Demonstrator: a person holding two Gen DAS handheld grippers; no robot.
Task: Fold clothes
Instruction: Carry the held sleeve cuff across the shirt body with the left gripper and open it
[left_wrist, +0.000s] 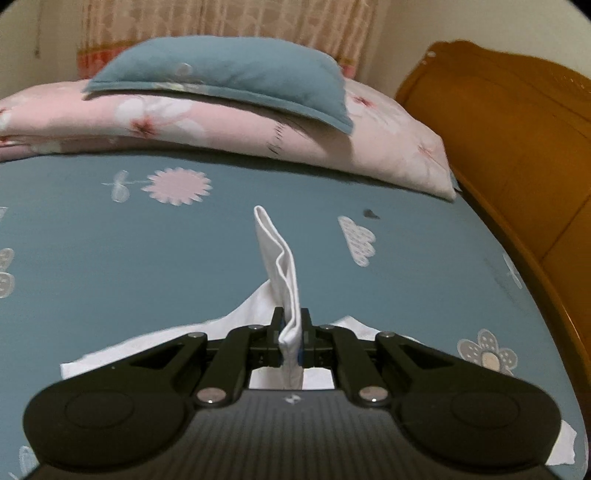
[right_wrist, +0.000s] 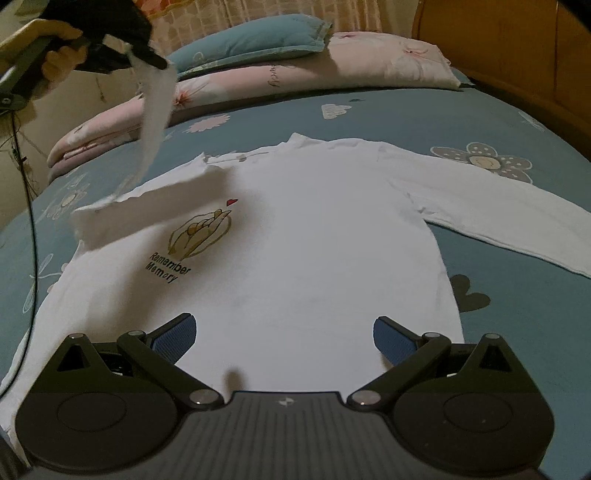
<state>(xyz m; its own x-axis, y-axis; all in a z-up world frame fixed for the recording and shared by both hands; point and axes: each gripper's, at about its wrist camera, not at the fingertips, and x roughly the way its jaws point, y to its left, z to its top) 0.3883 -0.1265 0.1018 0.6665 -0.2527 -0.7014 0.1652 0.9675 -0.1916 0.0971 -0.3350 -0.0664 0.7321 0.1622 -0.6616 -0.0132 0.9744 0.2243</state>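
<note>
L gripper (left_wrist: 290, 334) clamped on shirt (right_wrist: 314, 236) sleeve, R gripper (right_wrist: 284, 338) wide above hem; pillows (right_wrist: 258, 40), quilt (right_wrist: 229, 88) behind.

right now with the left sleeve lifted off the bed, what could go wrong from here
1. The left gripper pinches only a narrow bunch of the sleeve, near its cuff; a quick pull could slip it out.
2. The sleeve hangs twisted in the right wrist view, so it may land creased across the white shirt.
3. The right gripper hovers open over the hem, holding nothing down, so the shirt body could drag on the bedsheet.
</note>
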